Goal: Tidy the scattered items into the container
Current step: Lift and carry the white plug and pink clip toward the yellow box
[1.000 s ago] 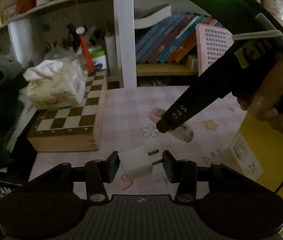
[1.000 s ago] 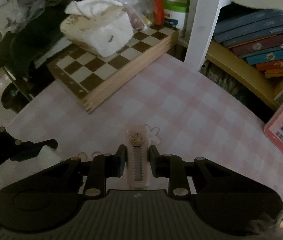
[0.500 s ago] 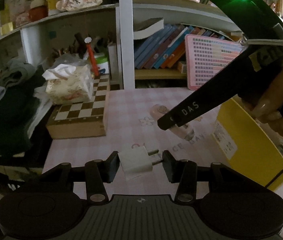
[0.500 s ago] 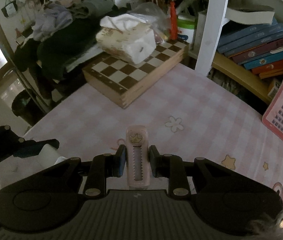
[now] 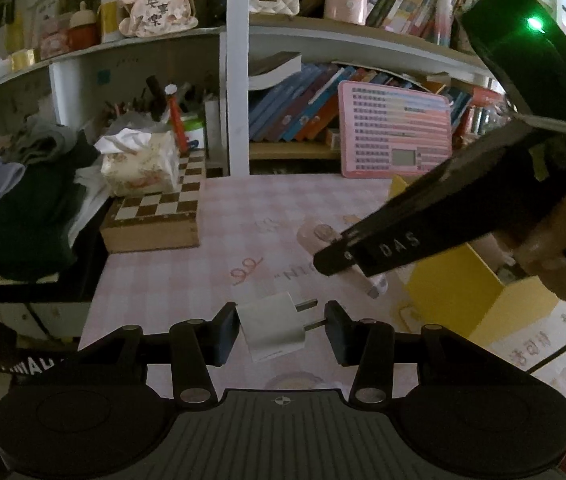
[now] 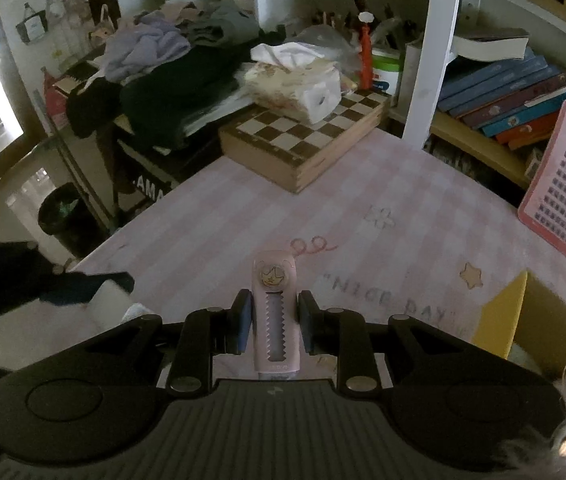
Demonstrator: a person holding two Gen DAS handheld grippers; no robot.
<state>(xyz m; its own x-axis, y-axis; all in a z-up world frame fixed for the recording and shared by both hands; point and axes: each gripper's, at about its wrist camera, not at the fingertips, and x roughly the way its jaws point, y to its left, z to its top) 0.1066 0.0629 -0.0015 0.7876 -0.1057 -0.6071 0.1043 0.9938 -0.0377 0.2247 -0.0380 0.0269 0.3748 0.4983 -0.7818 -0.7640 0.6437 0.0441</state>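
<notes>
Pink checked cloth is covering the tabletop [image 6: 383, 200], with a crowded bookshelf [image 5: 303, 104] behind it, a wooden chessboard box [image 6: 303, 144] carrying a tissue pack [image 6: 295, 80] at the far corner, and a heap of clothes [image 6: 171, 64] off to one side.

Both tools are carrying something. The left gripper [image 5: 283, 320] is clamping a white plug adapter [image 5: 273, 324] crosswise, one pad against its body and the other against the tips of its metal prongs. The right gripper [image 6: 271, 320] is squeezing a slim pink utility knife [image 6: 275, 312] with a small star badge, its tip sticking out ahead of the pads, which are pressing on both its sides.

Judging by this, the tidying is well under way but these two pieces are not yet put away. The yellow box [image 5: 479, 288], apparently the container, is standing open at the right edge of the table, just beside the right tool; something pale seems to be lying inside, though I cannot make out what. No other loose item is showing on the cloth, so dropping these two in may be about all that is left.

A hand [image 5: 555, 248] is gripping the right tool's handle, tilting it steeply down above the cloth near the box. The left tool is pointing down more gently, hovering clear of the table.
</notes>
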